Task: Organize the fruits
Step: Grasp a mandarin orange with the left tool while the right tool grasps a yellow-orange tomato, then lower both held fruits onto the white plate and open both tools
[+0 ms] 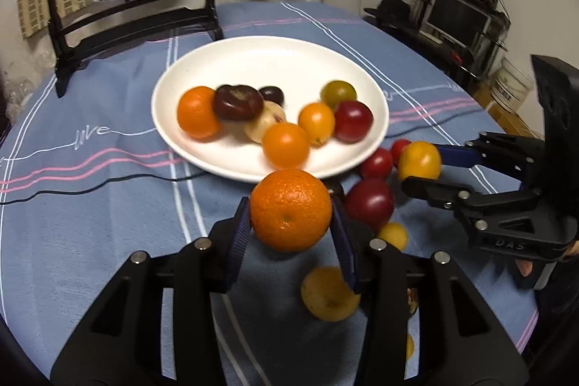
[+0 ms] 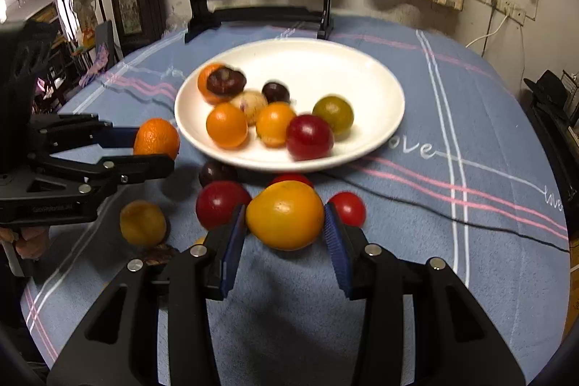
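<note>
The left gripper (image 1: 291, 216) clamps the orange (image 1: 290, 209), the right gripper (image 2: 286, 223) clamps the yellow fruit (image 2: 285, 214); next, both probably go onto the plate (image 1: 347, 60)

Count of things on the table

One white plate (image 2: 380, 118) with eight small fruits; two fruits in the two grippers; about six more loose fruits on the cloth (image 2: 470, 132).

Our left gripper (image 1: 291, 216) and right gripper (image 2: 286, 221) are black plastic frames. Silver screws dot the arms. Ribbed blue pads (image 2: 231, 246) line the fingers.
</note>
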